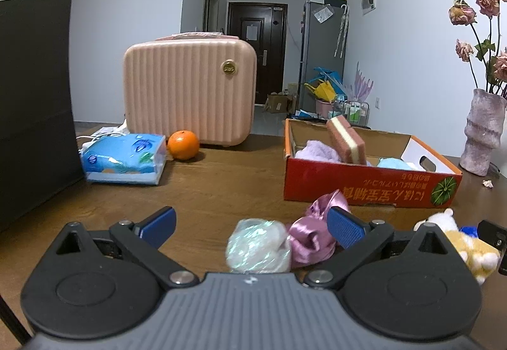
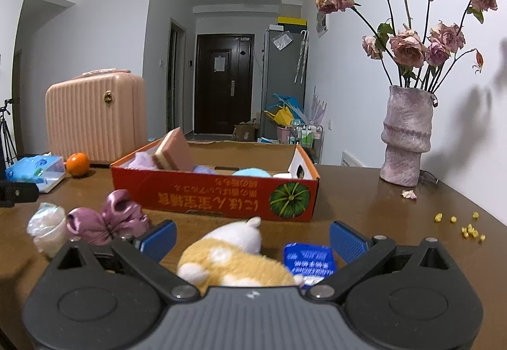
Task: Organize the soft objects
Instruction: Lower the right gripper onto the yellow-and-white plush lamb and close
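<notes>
A red cardboard box stands on the brown table and holds a pink sponge, a lilac cloth and a light blue soft item. My left gripper is open; a pale iridescent ball lies between its fingers, with a purple satin bow by the right finger. My right gripper is open around a yellow and white plush toy. A small blue packet lies by its right finger.
A pink ribbed case, an orange and a blue tissue pack sit at the back left. A black bag stands at left. A vase of dried roses stands at right, with yellow crumbs nearby.
</notes>
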A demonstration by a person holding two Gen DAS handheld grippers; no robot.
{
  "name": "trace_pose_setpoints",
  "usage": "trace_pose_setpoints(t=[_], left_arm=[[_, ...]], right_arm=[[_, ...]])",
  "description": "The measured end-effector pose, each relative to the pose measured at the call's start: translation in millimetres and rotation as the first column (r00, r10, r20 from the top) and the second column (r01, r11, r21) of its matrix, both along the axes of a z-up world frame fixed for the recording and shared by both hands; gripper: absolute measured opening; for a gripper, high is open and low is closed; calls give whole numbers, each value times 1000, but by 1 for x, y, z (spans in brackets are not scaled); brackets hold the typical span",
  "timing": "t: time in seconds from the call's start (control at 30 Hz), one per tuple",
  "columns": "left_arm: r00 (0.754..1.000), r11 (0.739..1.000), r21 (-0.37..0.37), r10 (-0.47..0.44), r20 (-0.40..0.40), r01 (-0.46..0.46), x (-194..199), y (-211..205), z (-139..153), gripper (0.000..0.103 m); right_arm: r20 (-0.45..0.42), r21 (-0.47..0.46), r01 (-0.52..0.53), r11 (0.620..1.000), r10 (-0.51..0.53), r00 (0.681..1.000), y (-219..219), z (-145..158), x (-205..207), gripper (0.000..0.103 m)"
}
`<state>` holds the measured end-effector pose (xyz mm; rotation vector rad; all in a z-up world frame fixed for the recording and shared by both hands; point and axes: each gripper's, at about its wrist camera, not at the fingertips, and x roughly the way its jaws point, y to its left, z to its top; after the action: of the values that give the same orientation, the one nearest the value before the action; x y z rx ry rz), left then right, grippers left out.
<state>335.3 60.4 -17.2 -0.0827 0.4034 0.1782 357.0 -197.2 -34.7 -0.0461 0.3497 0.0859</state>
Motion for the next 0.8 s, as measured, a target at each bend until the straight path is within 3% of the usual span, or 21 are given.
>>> trace_pose_setpoints(t=[0.33, 0.8], left_arm=[[1000, 1000, 15, -19, -21, 19, -22, 14, -6, 103], [999, 999, -19, -47, -24, 46, -27, 21, -6, 103]], right_arm=[[-45, 2, 16, 1000, -16, 999, 16, -11, -18, 103], [-93, 19, 53, 998, -51, 994, 16, -19, -18, 103]])
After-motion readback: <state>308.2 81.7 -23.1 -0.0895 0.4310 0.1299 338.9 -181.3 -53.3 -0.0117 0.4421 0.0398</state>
